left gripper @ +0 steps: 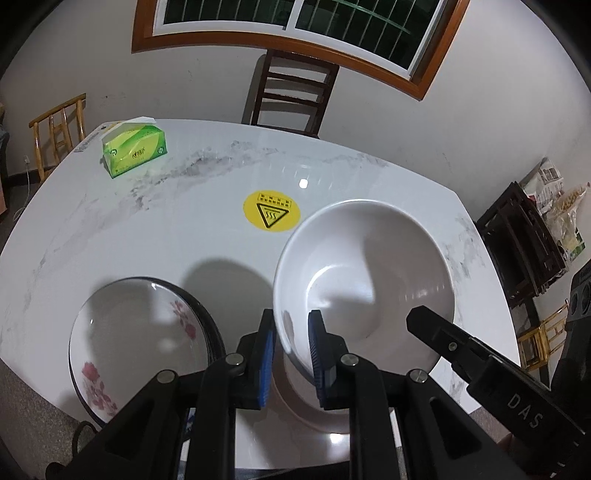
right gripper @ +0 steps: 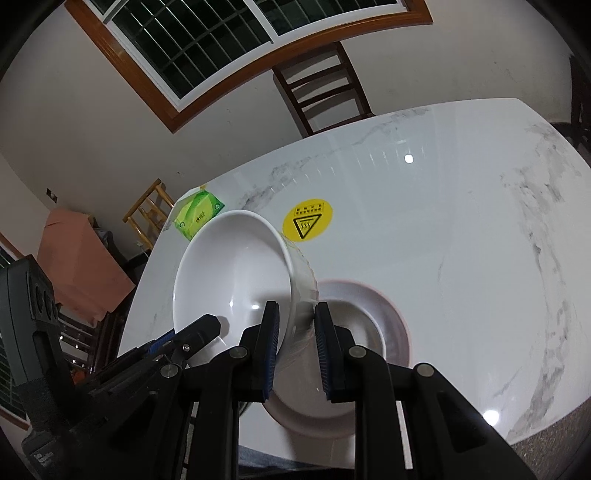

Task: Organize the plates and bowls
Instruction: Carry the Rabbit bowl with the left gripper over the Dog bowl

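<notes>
— What is seen behind the table?

— An off-white wall (left gripper: 369, 122) is shown, scuffed in places; a window (left gripper: 295, 18) with a brown wooden frame, white sashes and bars is set into it, and darkness is seen through the panes; a dark wooden chair (left gripper: 291, 96) is placed against the table's far edge.

— And the sides?

— A bamboo chair (left gripper: 59, 129) is seen at the left; a dark wooden rack (left gripper: 524, 240) at the right; ceiling lights are reflected in the white marble-patterned table (left gripper: 184, 221).
</notes>
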{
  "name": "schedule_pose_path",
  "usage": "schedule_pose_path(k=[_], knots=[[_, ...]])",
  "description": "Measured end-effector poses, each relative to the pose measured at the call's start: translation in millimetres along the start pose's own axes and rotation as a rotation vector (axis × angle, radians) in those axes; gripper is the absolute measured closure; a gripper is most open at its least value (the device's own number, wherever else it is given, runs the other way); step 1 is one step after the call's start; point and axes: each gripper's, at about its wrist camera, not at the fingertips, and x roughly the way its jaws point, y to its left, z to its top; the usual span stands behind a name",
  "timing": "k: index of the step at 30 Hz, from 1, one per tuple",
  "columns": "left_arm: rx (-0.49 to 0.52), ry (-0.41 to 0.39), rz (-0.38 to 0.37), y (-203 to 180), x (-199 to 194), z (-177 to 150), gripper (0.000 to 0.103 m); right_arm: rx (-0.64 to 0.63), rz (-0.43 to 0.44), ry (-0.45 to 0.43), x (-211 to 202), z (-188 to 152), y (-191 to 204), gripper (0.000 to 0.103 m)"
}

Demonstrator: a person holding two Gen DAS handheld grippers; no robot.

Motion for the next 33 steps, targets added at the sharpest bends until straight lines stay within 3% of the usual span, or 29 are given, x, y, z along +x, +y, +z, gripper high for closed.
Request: schedule_pose_path(k=[17,33], knots=[[0.012,0.09,-0.002,-4.9,25.5,-21.8,0.085,0.046,-0.048,0.062,1.1,-44.6,-22.0,0.083],[0.039,0.138,0.032,-11.8,49.1,-28.5,0.085,0.076,-0.068,0.105,10.4,-54.6,-36.4,0.082]])
